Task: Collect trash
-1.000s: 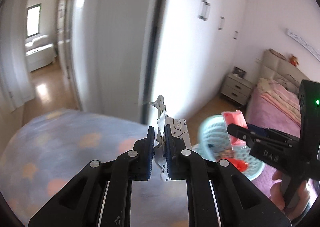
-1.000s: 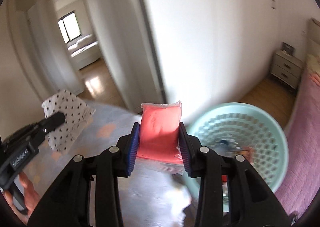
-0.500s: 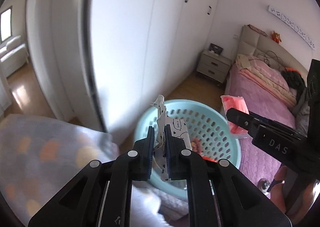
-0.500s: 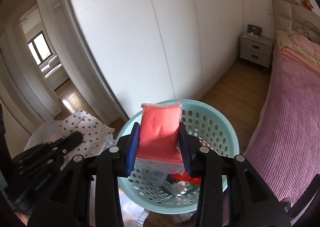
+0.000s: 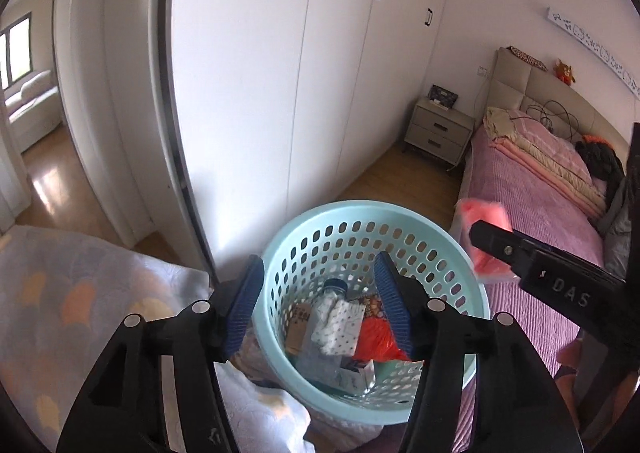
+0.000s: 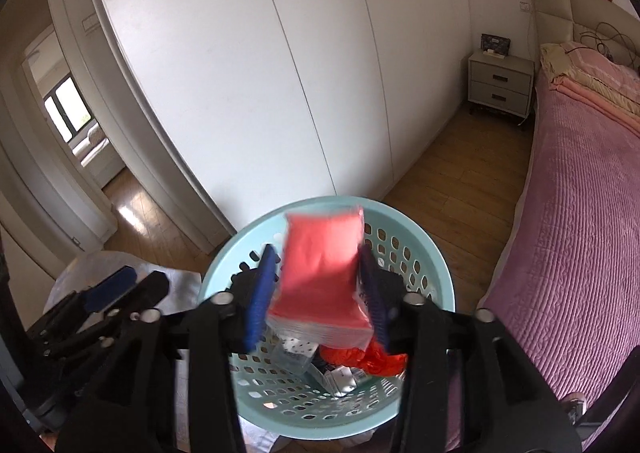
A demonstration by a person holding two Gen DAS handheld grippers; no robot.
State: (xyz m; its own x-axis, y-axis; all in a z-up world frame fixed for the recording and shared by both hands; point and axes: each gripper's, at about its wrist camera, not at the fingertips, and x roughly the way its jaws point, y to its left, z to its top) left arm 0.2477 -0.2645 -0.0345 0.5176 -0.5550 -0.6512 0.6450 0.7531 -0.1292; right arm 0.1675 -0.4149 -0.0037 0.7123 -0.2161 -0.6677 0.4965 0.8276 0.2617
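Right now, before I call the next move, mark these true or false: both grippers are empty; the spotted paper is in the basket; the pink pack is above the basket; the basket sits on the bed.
1. Both grippers are empty. False: the left gripper is open and empty, but the pink pack is between the fingers of the right gripper.
2. The spotted paper is in the basket. True.
3. The pink pack is above the basket. True.
4. The basket sits on the bed. False: it is beside the bed, near the wardrobe.
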